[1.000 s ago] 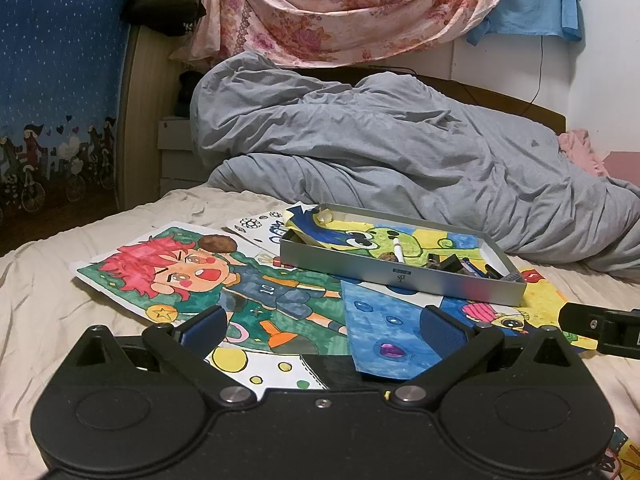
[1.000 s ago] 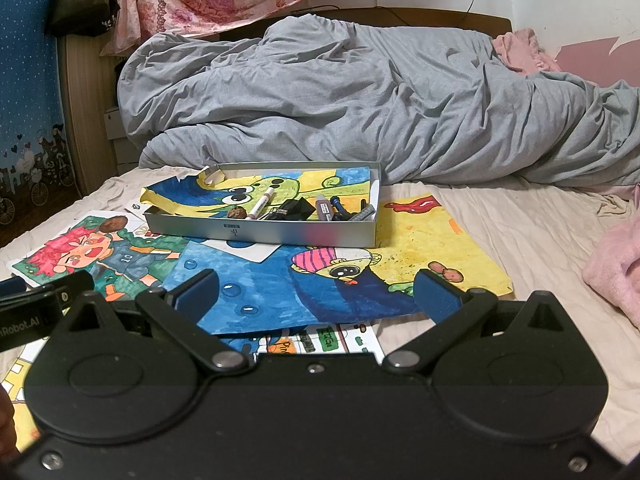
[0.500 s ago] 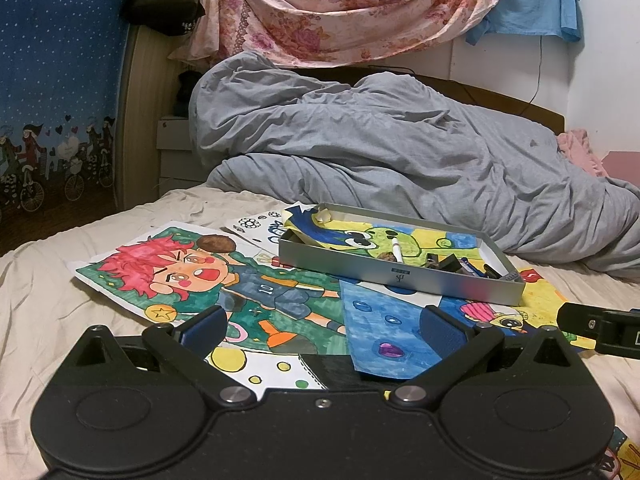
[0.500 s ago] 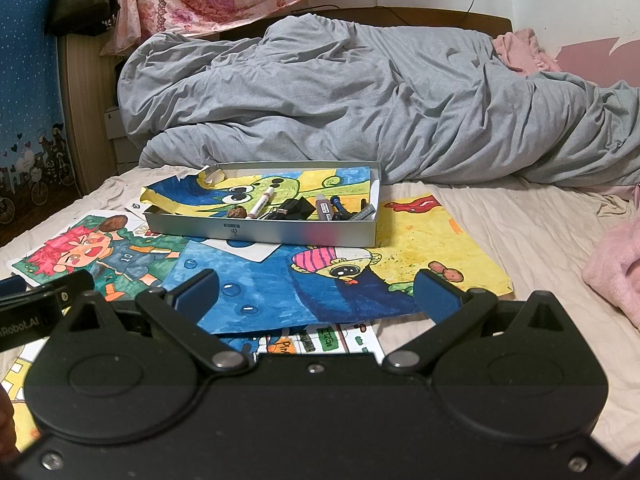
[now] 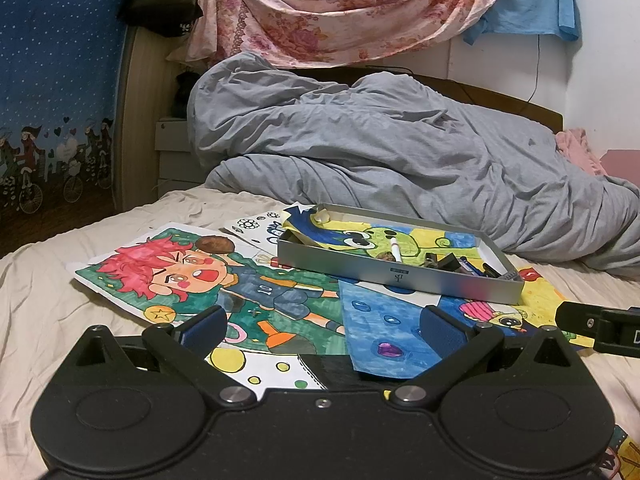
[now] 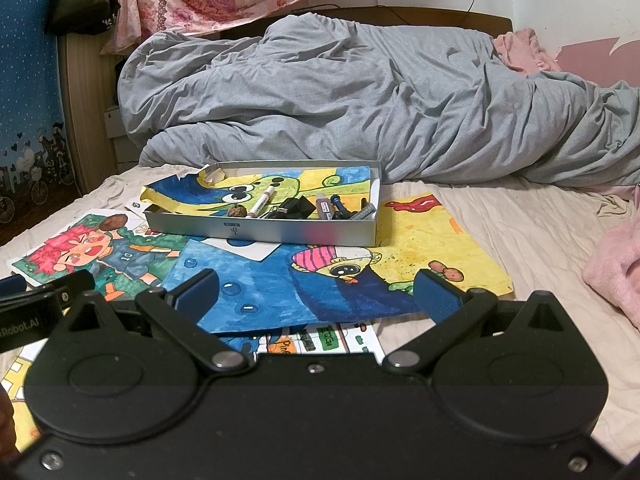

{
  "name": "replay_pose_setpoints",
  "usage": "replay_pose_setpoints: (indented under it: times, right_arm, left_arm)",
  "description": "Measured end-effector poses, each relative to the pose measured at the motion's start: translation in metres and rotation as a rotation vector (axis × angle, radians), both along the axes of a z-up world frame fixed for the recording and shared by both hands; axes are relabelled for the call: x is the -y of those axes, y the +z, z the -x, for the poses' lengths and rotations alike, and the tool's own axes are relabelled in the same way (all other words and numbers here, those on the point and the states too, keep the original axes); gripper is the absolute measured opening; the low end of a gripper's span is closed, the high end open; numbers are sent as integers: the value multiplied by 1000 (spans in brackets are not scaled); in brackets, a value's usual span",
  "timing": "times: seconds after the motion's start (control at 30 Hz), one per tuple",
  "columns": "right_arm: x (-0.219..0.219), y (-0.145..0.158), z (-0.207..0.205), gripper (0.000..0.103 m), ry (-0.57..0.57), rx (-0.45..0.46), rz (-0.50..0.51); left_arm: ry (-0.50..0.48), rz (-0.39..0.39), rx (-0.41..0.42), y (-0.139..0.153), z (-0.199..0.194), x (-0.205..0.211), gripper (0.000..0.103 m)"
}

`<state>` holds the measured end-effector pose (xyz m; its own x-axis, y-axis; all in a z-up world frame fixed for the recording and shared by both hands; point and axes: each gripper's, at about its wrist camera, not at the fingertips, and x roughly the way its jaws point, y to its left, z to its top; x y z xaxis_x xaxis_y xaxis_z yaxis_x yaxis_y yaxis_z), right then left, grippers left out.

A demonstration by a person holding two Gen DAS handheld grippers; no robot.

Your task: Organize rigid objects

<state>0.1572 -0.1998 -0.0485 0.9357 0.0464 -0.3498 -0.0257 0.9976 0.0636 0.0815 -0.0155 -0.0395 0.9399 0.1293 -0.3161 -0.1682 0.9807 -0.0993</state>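
Observation:
A silver metal tray (image 5: 400,276) (image 6: 260,232) lies on drawings on the bed. Inside it are a white marker (image 6: 262,201) (image 5: 395,249), a walnut (image 6: 236,211), a black clip (image 6: 297,207) and several small pens at its right end. Another walnut (image 5: 214,244) (image 6: 113,221) rests on the red-haired cartoon drawing (image 5: 192,280). My left gripper (image 5: 320,332) is open and empty, low over the drawings in front of the tray. My right gripper (image 6: 316,296) is open and empty over the blue drawing (image 6: 260,292).
A bunched grey duvet (image 5: 400,152) fills the bed behind the tray. A pink cloth (image 6: 616,264) lies at the right. A wooden headboard and blue curtain (image 5: 52,80) stand left. Several coloured drawings cover the beige sheet (image 6: 540,240).

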Motion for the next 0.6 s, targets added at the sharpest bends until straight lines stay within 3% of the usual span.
replay_pose_setpoints:
  times: [0.6]
  right_arm:
    - [0,-2,-1,102,2,-4,1]
  left_arm:
    - [1,-2,-1,0,0,0,102]
